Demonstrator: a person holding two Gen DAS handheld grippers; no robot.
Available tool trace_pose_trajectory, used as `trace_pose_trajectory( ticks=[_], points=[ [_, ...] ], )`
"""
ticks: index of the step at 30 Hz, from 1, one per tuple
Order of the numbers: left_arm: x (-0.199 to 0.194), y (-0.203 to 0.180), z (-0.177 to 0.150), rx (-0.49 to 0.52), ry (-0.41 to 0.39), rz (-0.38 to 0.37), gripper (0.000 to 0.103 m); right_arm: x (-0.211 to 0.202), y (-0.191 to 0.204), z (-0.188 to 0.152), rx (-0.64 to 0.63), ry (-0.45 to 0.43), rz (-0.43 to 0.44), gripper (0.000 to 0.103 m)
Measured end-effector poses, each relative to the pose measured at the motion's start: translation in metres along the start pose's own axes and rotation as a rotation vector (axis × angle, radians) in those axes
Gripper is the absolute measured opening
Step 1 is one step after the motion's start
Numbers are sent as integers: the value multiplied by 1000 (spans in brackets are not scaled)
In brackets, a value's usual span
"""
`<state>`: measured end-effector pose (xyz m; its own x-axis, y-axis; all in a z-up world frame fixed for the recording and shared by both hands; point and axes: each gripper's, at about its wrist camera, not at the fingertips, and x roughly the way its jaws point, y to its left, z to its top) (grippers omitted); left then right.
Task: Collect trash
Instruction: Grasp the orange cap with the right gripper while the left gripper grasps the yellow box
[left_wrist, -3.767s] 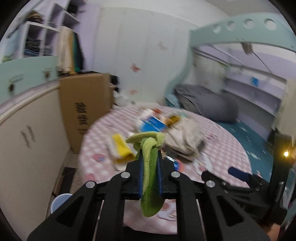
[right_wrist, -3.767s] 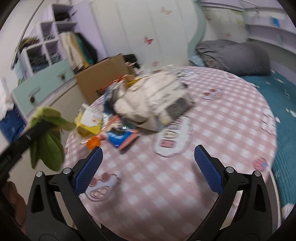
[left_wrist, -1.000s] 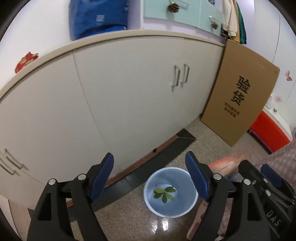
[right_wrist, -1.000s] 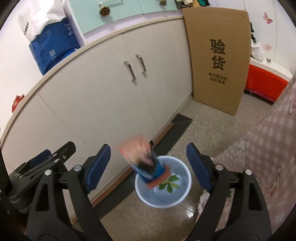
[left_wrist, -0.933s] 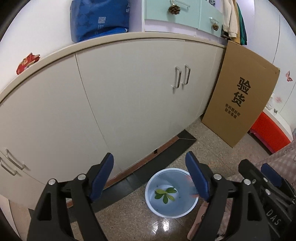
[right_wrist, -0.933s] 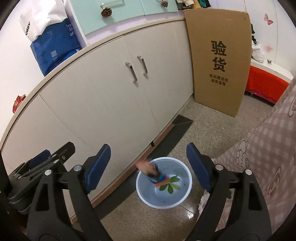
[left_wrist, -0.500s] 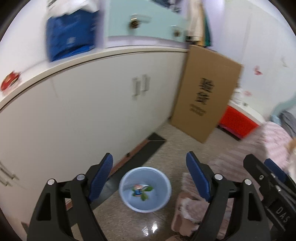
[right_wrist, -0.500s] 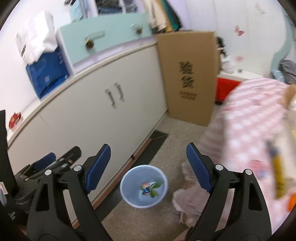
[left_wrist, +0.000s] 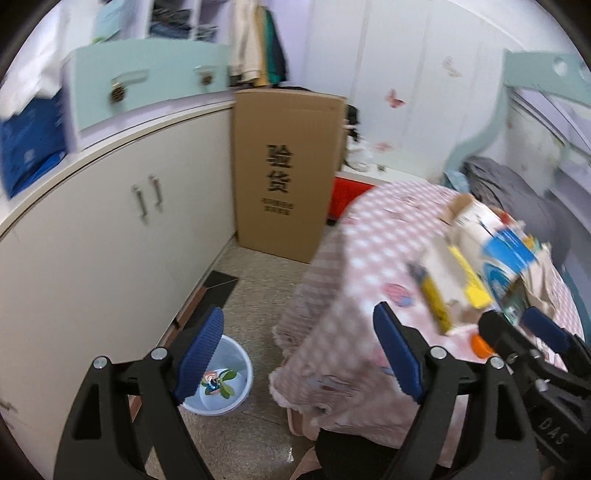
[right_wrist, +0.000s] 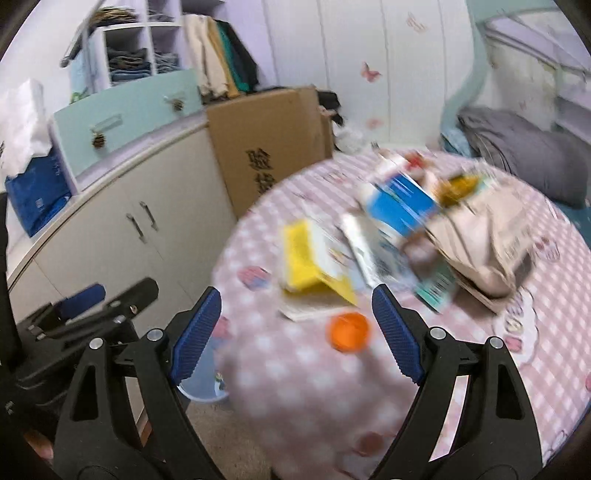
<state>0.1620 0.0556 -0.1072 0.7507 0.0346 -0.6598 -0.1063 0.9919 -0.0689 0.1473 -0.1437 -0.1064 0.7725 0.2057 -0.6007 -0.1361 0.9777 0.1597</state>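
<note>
A pale blue bin (left_wrist: 236, 373) stands on the floor by the cabinets, holding green leaves and a colourful wrapper (left_wrist: 216, 382). My left gripper (left_wrist: 295, 354) is open and empty, above the floor between the bin and the table. My right gripper (right_wrist: 295, 328) is open and empty over the near edge of the round pink checked table (right_wrist: 295, 376). Trash lies on the table: an orange cap (right_wrist: 349, 330), a yellow packet (right_wrist: 306, 258), a blue and white carton (right_wrist: 400, 206) and crumpled beige paper (right_wrist: 480, 236). The frames are blurred.
Cream cabinets (left_wrist: 92, 240) run along the left. A tall cardboard box (left_wrist: 284, 170) leans beside them, with a red box (left_wrist: 347, 195) behind it. A bed with a grey pillow (right_wrist: 528, 158) lies beyond the table. The right gripper shows in the left wrist view (left_wrist: 532, 343).
Both grippers have swung up and right, from over the bin toward the table. Earlier the left let go of the green leaves and the right dropped a wrapper into the bin.
</note>
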Motion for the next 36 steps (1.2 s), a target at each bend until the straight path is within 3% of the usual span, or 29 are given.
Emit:
trace_pose_trajectory(
  ticks=[7, 14, 17, 18, 30, 35, 36],
  points=[
    [8, -34, -8, 91, 30, -8, 81, 14, -33, -5, 27, 66, -31, 81],
    [13, -38, -8, 121, 39, 16, 81, 28, -35, -10, -19, 142, -1, 64],
    [14, -42, -8, 133, 43, 3, 81, 37, -33, -13, -47, 179, 1, 44],
    [14, -44, -9, 139, 42, 0, 81, 37, -33, -13, -64, 171, -15, 30],
    [30, -100, -14, 268, 43, -102, 80, 14, -82, -15, 66, 97, -22, 30],
    [49, -117, -11, 295, 80, -100, 57, 12, -90, -16, 88, 94, -9, 30],
    [51, -119, -11, 293, 86, -101, 48, 13, -90, -17, 89, 98, -7, 30]
  ],
)
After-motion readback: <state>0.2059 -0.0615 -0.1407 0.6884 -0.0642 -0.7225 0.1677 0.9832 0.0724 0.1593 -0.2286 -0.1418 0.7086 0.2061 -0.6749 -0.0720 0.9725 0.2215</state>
